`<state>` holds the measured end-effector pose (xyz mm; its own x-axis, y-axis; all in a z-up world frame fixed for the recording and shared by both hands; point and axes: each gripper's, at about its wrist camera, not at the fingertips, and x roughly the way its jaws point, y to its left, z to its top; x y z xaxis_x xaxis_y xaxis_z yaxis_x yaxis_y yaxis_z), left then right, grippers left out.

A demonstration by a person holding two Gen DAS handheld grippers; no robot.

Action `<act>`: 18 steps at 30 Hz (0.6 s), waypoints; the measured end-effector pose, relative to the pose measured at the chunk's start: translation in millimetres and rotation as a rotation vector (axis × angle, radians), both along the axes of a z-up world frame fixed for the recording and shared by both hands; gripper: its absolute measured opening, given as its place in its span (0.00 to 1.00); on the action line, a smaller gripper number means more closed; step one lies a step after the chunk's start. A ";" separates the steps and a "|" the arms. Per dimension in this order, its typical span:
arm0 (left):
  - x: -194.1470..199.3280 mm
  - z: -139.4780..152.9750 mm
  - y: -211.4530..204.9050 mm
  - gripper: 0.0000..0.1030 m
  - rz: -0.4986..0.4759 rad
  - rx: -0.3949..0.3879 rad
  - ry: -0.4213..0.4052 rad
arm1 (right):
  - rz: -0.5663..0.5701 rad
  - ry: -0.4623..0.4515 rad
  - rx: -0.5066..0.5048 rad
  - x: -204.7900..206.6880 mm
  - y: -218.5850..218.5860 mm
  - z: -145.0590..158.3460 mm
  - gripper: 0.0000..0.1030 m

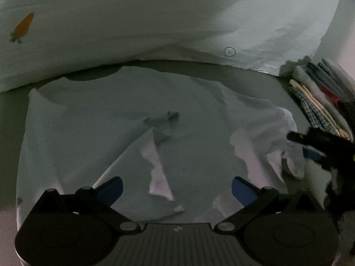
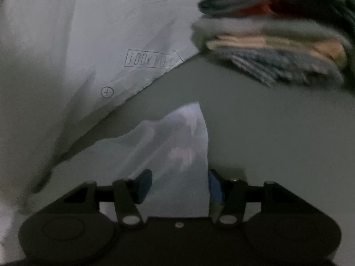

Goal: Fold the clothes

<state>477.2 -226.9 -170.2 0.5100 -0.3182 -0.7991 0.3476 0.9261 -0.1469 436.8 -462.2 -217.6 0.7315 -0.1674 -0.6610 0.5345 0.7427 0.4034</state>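
the shirt (image 1: 93, 133) lies rumpled on the grey counter (image 2: 277, 133) near a stack of folded clothes (image 1: 321, 102), both left tongs (image 1: 176, 190) and right tongs (image 2: 180, 182) spread, pinching nothing; next, probably grip its edges and smooth it.

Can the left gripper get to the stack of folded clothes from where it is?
Probably not directly: the left gripper hangs over the white shirt, and the right gripper sits between it and the stack of folded clothes.

Pale white shirt (image 1: 93, 137); blue-padded fingers (image 1: 113, 189); orange carrot print (image 1: 23, 27).
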 end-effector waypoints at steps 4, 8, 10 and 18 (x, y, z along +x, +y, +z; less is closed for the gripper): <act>3.5 0.7 -5.5 1.00 -0.003 0.002 0.002 | 0.016 -0.014 -0.048 25.7 -19.9 -3.0 0.60; 14.0 -9.1 -4.9 1.00 0.023 -0.010 0.046 | 0.096 0.053 -0.169 49.6 -17.8 -1.8 0.13; 20.3 -11.9 -3.9 1.00 0.036 -0.022 0.064 | 0.136 0.047 -0.173 53.2 -15.5 0.9 0.03; 50.2 -0.1 32.0 1.00 0.134 -0.487 0.195 | 0.383 -0.116 -0.200 47.8 72.5 47.2 0.02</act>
